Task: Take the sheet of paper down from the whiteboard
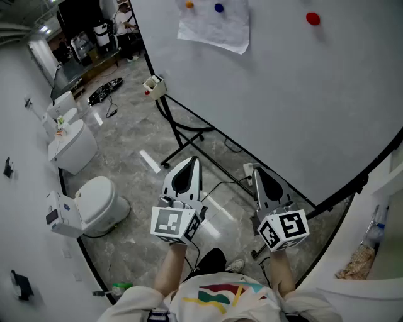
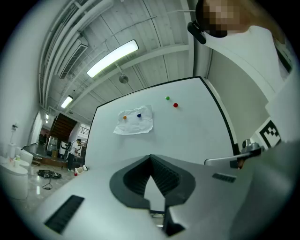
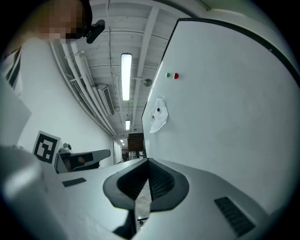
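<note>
Plainly the sheet of paper (image 1: pixel 214 28) is well apart from both tongs. In the head view it hangs at the top of the frame, just left of centre, high on the whiteboard (image 1: pixel 296 107), while the tongs sit low in the frame.

The left tongs (image 1: pixel 192 161) are closed and empty, tips meeting. The right tongs (image 1: pixel 257 171) are closed too, with nothing between them.

The sheet lies wider than tall. An orange magnet (image 1: pixel 189 4) and a blue magnet (image 1: pixel 218 7) pin its top edge, and its crumpled lower edge hangs free.

The left tongs look better lined up: in the left gripper view the paper (image 2: pixel 135 121) sits just above and left of their tips. The right gripper view catches it obliquely along the board. I judge a long reach upward comes first, with the tongs opening on the way.
</note>
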The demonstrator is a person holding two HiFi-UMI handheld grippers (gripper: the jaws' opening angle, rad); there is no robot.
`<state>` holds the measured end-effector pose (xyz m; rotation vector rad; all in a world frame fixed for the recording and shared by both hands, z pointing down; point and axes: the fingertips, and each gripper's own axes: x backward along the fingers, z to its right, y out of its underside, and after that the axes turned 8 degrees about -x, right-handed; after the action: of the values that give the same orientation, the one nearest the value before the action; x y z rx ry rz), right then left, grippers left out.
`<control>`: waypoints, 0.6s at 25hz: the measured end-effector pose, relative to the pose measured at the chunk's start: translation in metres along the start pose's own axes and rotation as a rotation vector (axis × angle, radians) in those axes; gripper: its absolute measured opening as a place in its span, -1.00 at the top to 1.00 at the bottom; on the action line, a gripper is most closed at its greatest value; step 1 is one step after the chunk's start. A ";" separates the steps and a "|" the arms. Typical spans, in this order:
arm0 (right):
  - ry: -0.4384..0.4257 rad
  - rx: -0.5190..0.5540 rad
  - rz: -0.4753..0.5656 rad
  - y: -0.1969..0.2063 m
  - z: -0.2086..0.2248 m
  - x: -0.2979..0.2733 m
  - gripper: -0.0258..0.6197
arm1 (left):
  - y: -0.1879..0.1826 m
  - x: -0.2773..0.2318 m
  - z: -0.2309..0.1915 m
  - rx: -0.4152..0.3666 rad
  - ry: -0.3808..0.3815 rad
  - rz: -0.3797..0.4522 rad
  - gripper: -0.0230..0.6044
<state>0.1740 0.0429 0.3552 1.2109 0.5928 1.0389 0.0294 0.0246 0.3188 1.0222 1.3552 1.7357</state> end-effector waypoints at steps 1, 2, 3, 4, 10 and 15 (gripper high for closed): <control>-0.006 -0.002 0.010 -0.004 0.001 -0.003 0.89 | -0.003 -0.003 0.001 -0.006 0.010 0.024 0.79; -0.010 -0.003 0.019 -0.007 0.002 -0.006 0.89 | -0.005 -0.005 0.002 -0.011 0.019 0.047 0.79; -0.012 -0.003 0.026 -0.011 0.004 -0.010 0.89 | -0.008 -0.008 0.002 -0.014 0.025 0.066 0.79; -0.012 -0.002 0.030 -0.013 0.005 -0.014 0.89 | -0.009 -0.012 0.001 -0.015 0.028 0.081 0.79; -0.009 0.026 0.037 -0.015 0.016 -0.052 0.89 | 0.006 -0.054 -0.026 0.076 0.030 0.106 0.79; 0.034 0.026 0.084 -0.026 0.039 -0.116 0.89 | 0.024 -0.108 -0.063 0.078 0.080 0.147 0.79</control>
<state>0.1637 -0.0780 0.3254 1.2517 0.5872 1.1269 0.0194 -0.1020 0.3161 1.1311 1.4390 1.8616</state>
